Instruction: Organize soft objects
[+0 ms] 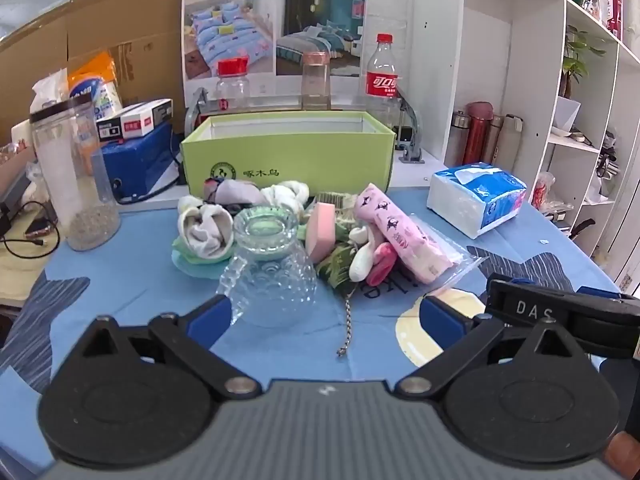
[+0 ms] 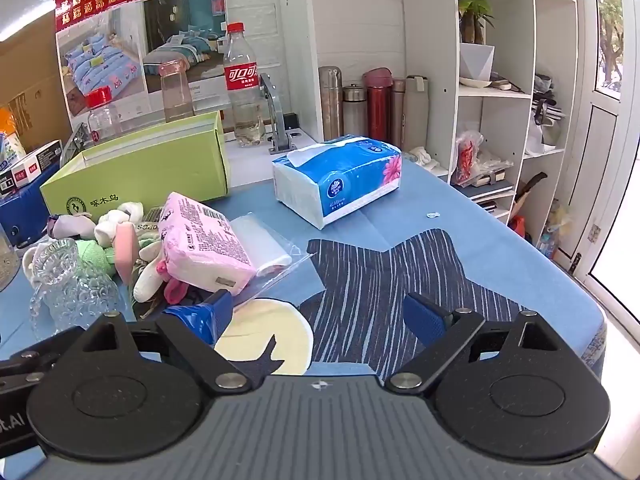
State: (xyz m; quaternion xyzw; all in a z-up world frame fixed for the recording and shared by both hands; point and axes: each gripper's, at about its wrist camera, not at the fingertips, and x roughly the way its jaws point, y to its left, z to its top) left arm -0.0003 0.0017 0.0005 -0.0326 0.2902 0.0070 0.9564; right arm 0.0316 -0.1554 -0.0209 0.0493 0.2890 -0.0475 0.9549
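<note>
Standing by: left gripper point(image 1: 326, 316) and right gripper point(image 2: 320, 318) both spread wide, holding nothing. Soft pile, incl. pink printed tissue pack point(image 1: 400, 236), lies before open green cardboard box point(image 1: 288, 152). Risk: upturned clear glass mug point(image 1: 270, 268) touching pile, could topple w/ careless reach.

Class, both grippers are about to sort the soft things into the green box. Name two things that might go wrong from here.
1. The upturned glass mug stands directly before the soft pile; reaching past may topple it.
2. The loose plastic bag lies under the pink tissue pack, so it may drag along.
</note>
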